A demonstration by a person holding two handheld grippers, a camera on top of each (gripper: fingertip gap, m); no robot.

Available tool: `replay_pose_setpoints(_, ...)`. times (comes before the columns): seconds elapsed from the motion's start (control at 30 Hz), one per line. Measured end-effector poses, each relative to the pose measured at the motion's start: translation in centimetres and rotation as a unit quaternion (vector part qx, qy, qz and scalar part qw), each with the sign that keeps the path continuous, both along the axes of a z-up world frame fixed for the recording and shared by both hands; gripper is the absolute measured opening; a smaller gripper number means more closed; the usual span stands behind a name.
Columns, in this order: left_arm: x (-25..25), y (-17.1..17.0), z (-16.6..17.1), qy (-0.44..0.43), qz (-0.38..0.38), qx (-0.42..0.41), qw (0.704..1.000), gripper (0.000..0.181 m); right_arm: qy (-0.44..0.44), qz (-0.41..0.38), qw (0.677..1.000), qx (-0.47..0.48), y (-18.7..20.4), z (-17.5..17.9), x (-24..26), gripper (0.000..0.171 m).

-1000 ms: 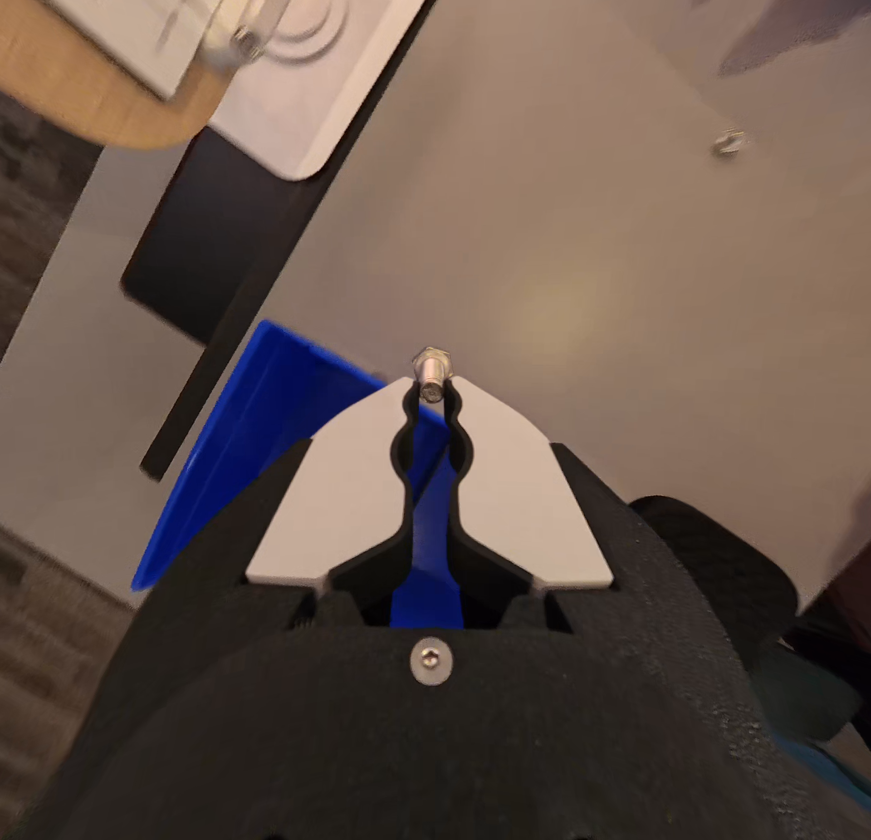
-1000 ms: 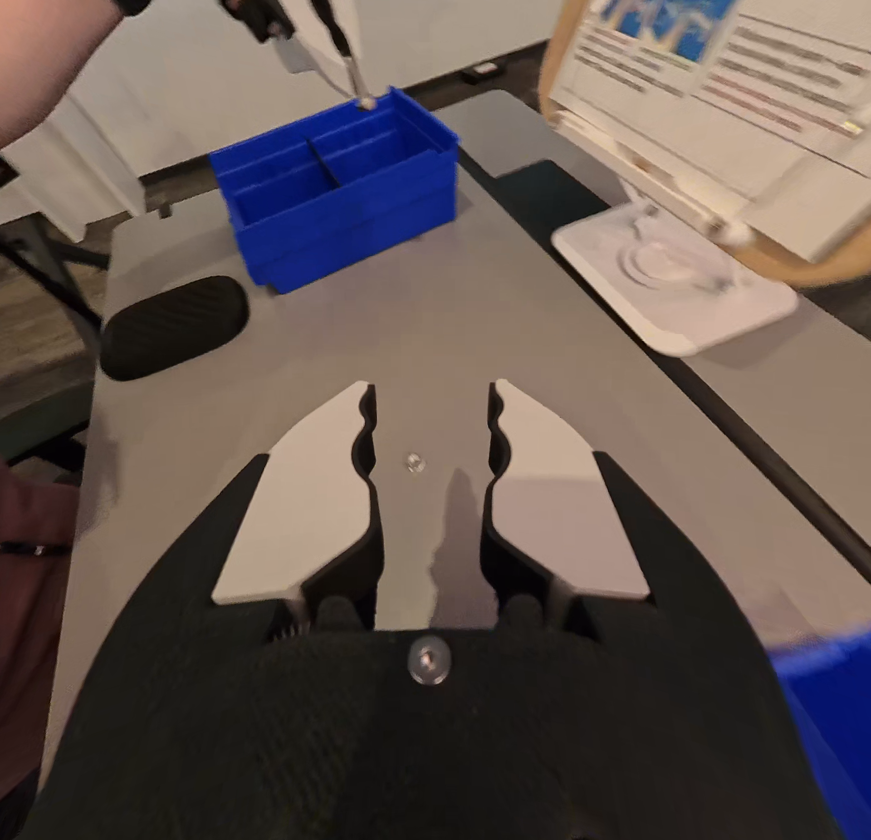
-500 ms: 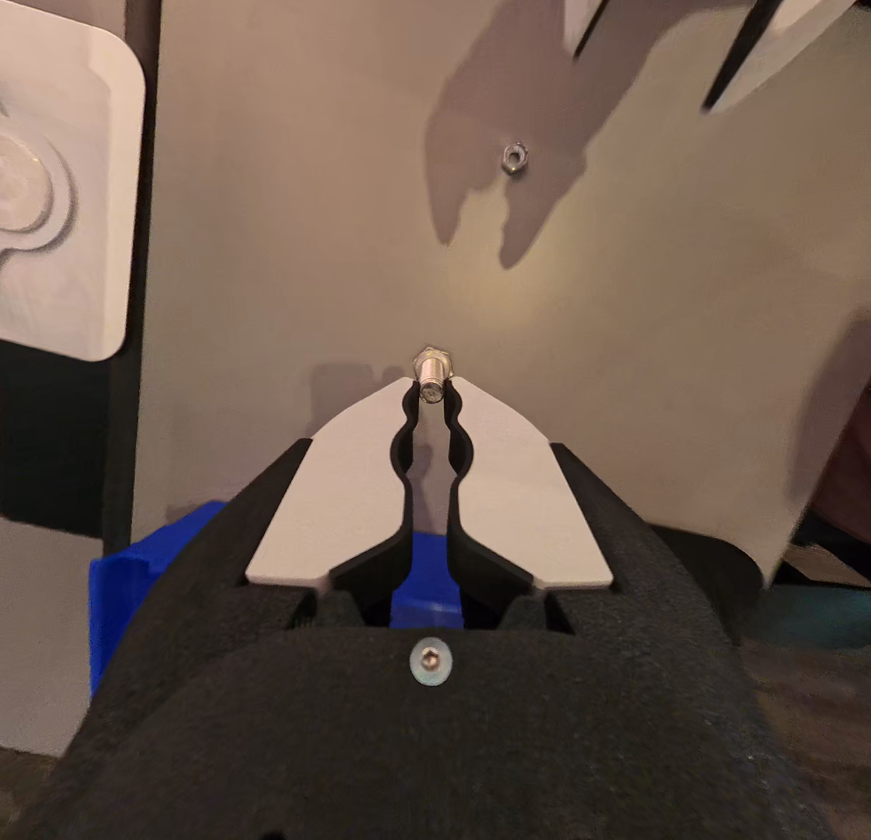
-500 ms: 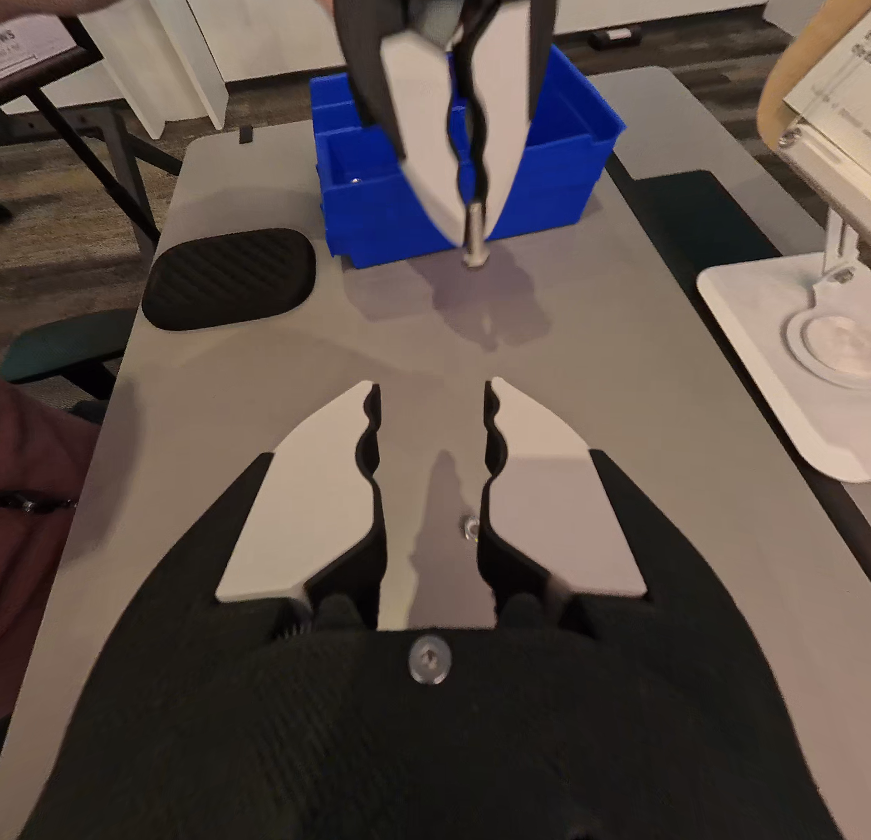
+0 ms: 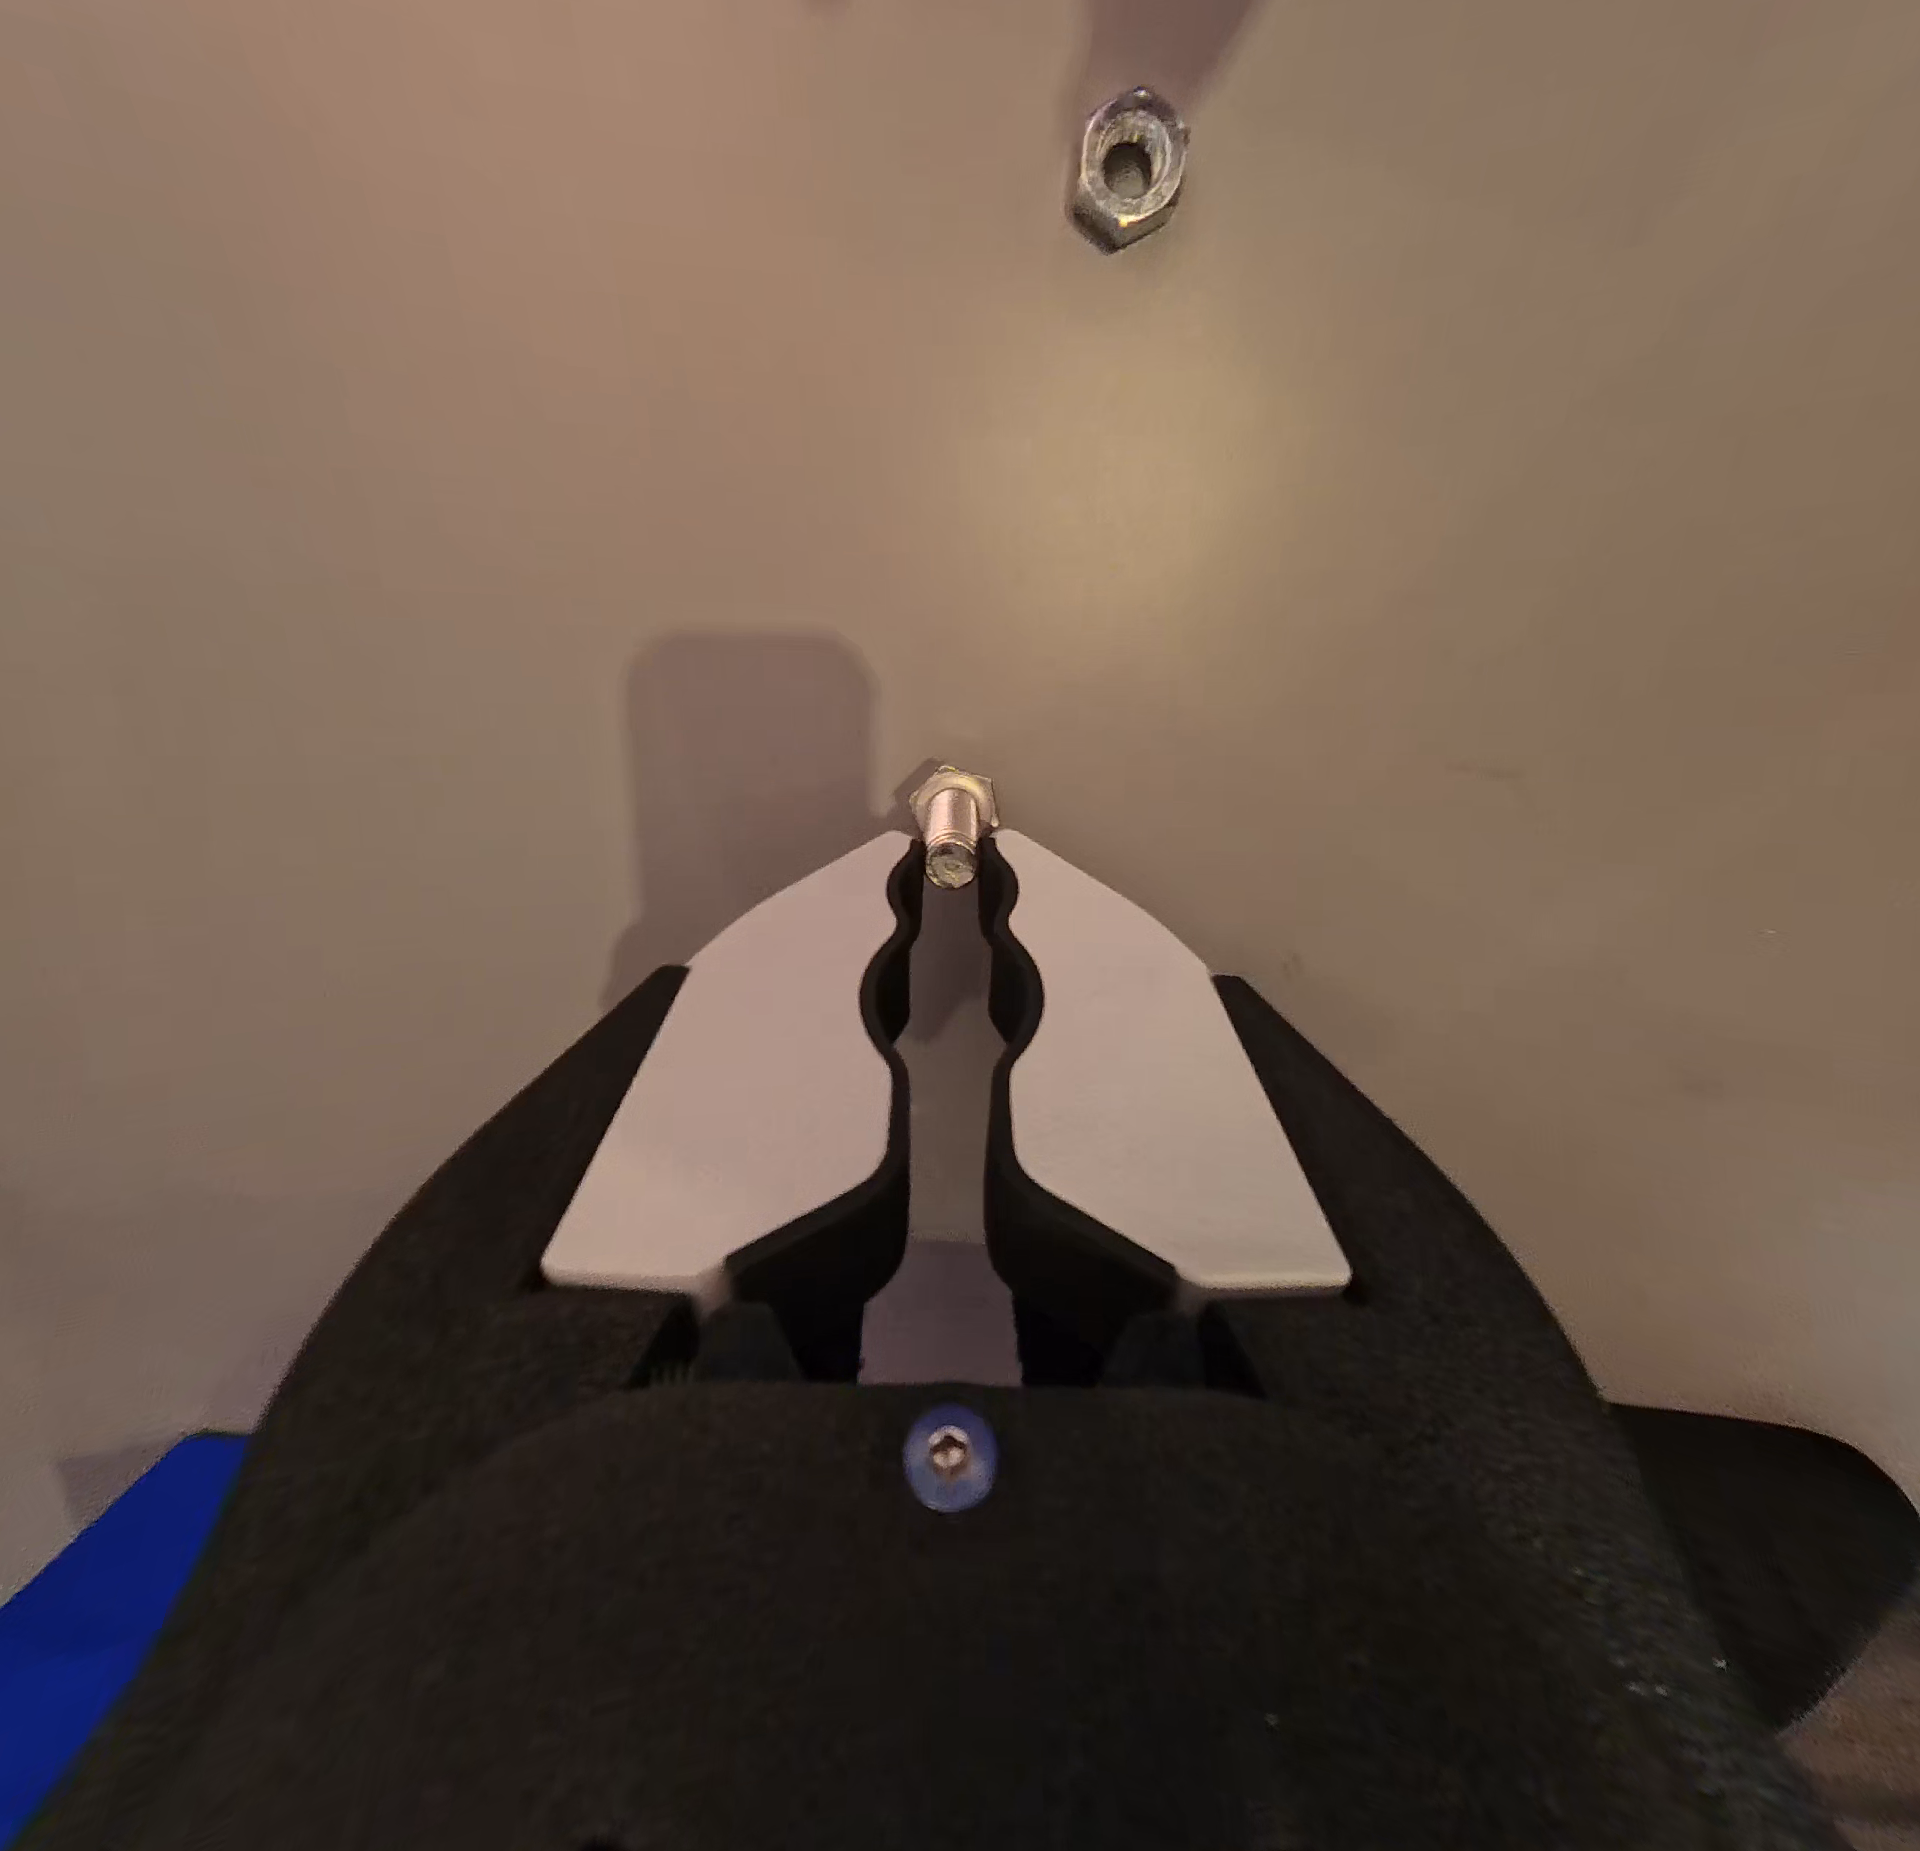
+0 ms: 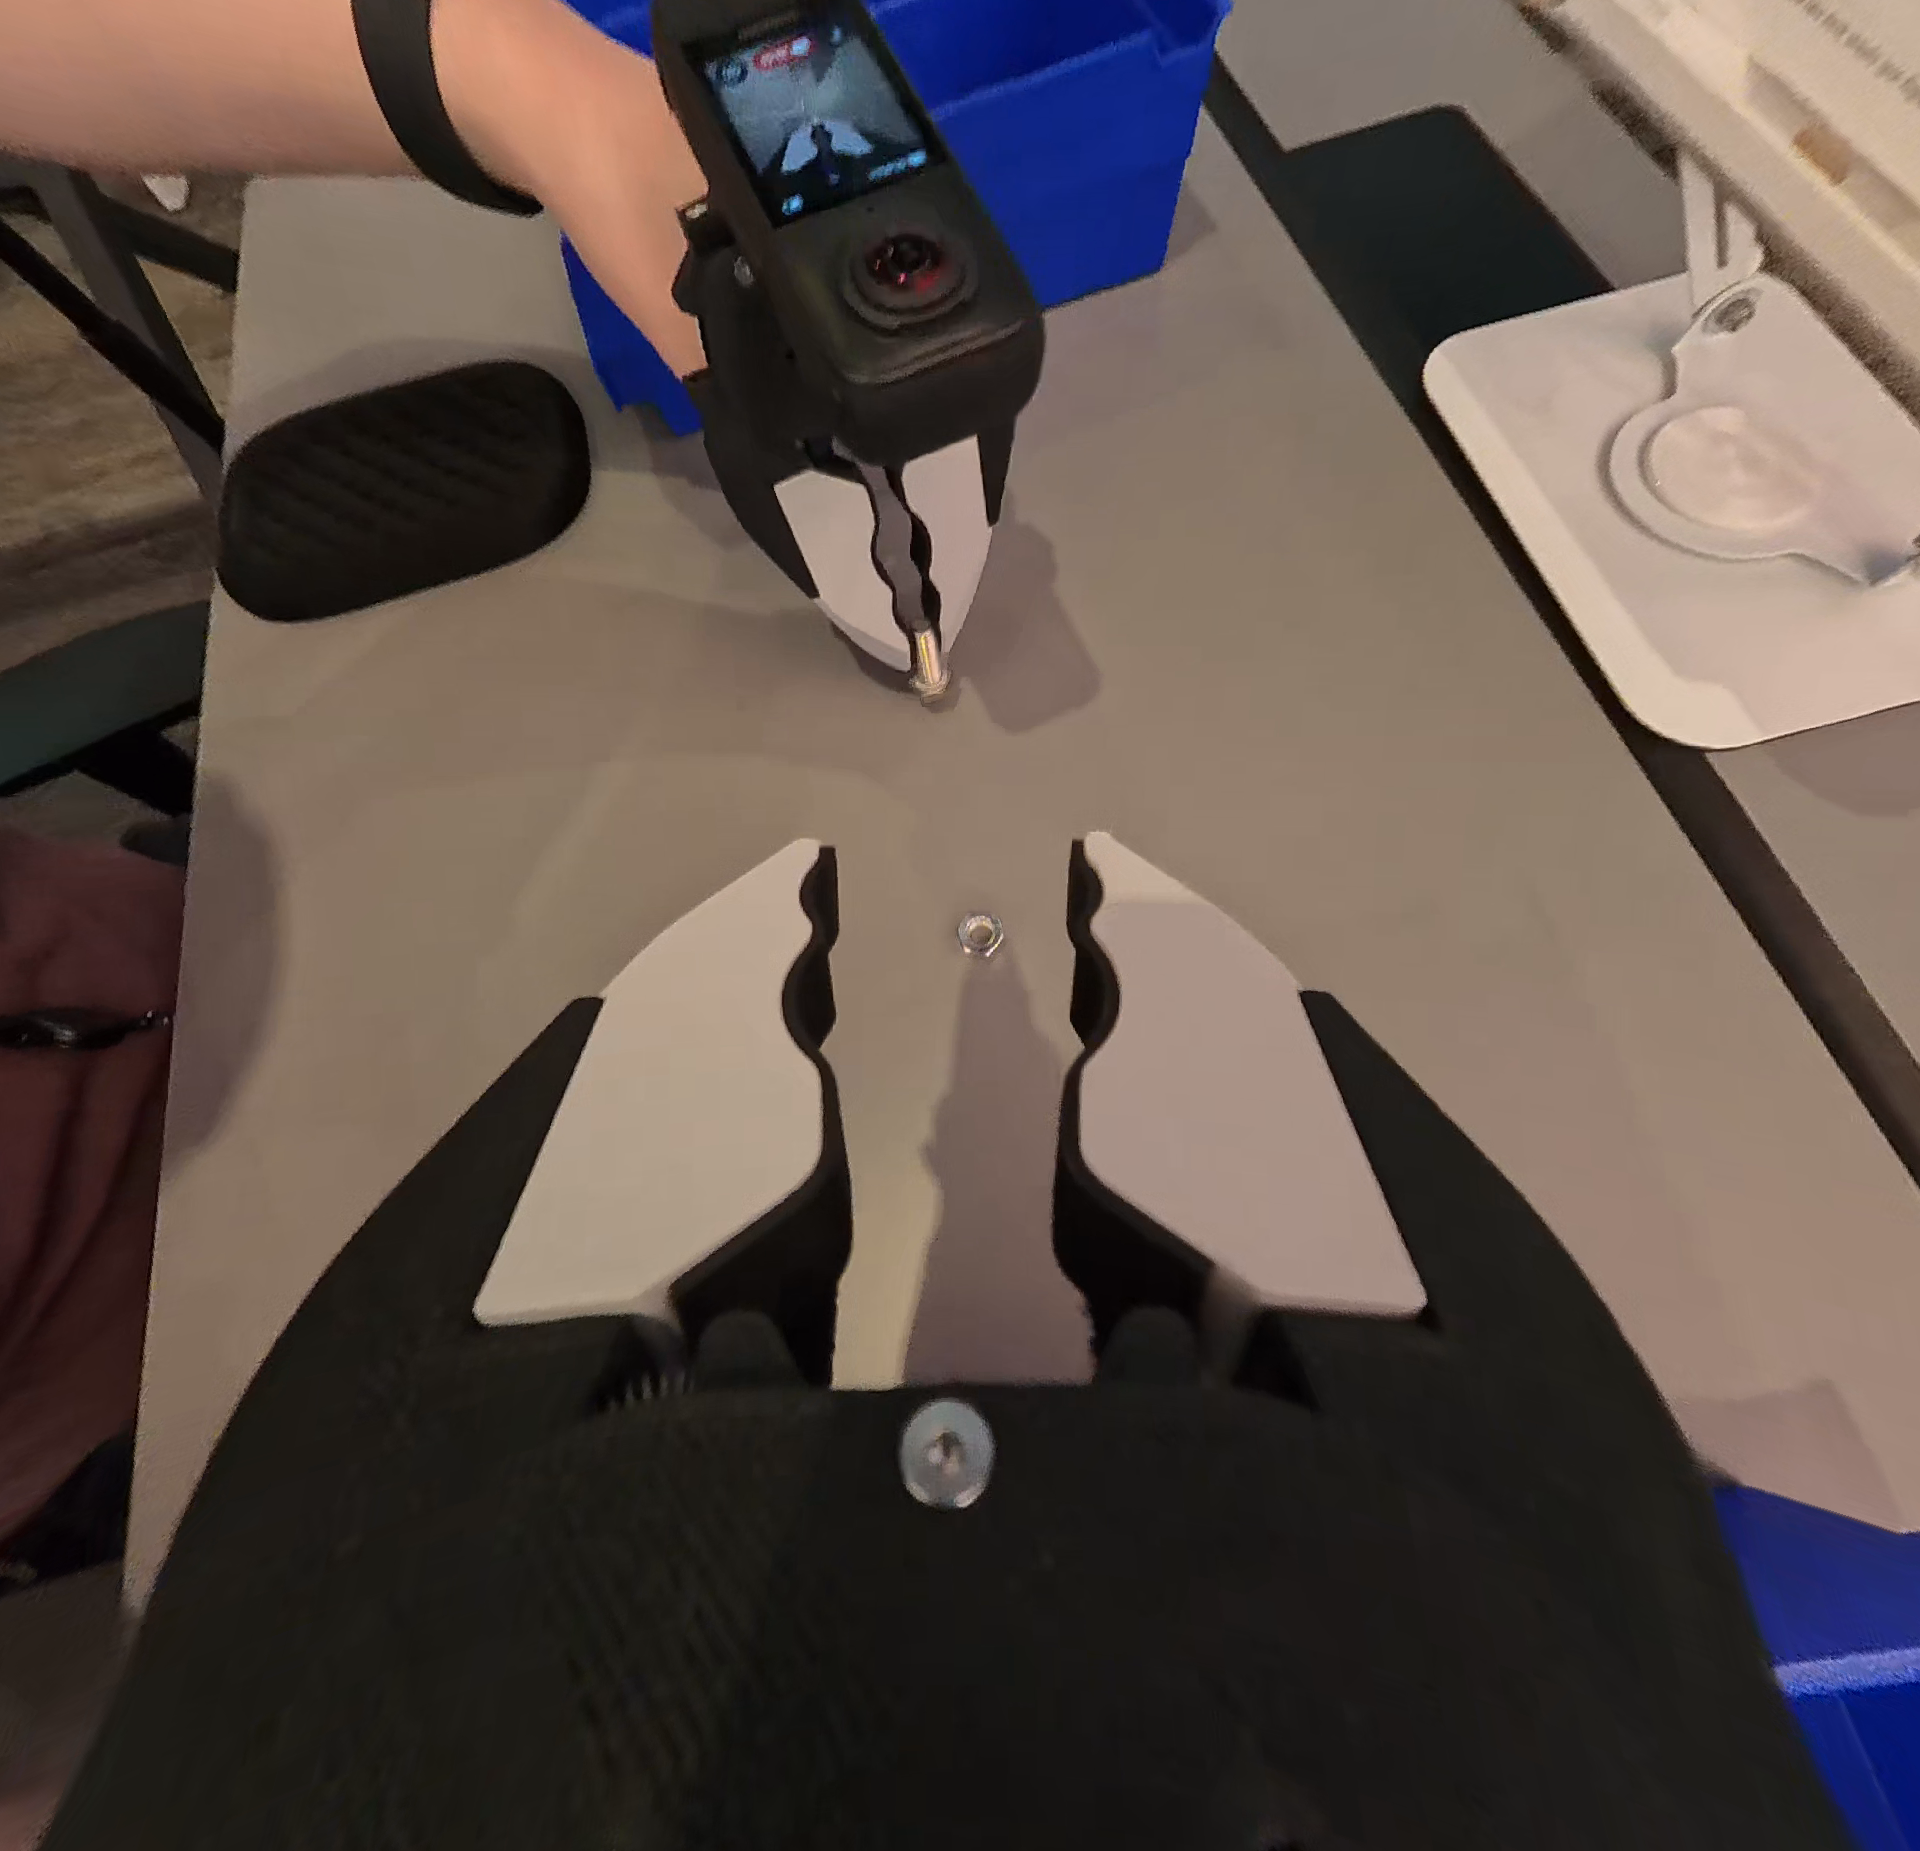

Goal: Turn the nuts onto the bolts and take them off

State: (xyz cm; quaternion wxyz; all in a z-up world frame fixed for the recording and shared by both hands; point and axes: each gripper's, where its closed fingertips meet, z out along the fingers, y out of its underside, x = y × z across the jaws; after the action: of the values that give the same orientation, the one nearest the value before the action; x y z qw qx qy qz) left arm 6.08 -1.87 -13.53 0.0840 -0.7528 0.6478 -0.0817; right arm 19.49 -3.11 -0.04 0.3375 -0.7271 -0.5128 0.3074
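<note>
Right now the left gripper [image 5: 951,845] pinches the bolt [image 5: 953,827] by its thread end, head down near the grey worktop [image 6: 1351,866]. The nut [image 6: 978,935] lies flat just past the bolt. Around the nut, the right gripper [image 6: 951,851] is spread wide. Small, hard and slippery, the nut looks best squeezed by its flat sides.

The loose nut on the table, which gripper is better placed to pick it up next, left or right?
Right. The right gripper is open, with the nut lying on the grey table between its jaws. The left gripper is shut on the bolt, head down at the table, so it is occupied.
</note>
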Motion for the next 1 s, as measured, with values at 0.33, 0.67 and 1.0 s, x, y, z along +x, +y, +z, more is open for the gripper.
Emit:
replay_pose_setpoints(0.33, 0.3, -0.1, -1.0, -0.006, -0.009, -0.014, 1.000, 0.010, -0.028, 0.013, 0.999, 0.011, 0.0, -0.9, -0.8, 0.043)
replay_pose_setpoints(0.67, 0.3, 0.1, -1.3, -0.014, -0.004, -0.019, 1.000, 0.014, -0.021, 0.005, 1.000, 0.005, 0.3, -0.9, -0.3, 0.043)
replay_pose_setpoints(1.0, 0.2, 0.0, -0.8, -0.020, 0.004, -0.024, 1.000, 0.031, -0.025, 0.005, 1.000, 0.003, 0.4, -1.1, -0.3, 0.043)
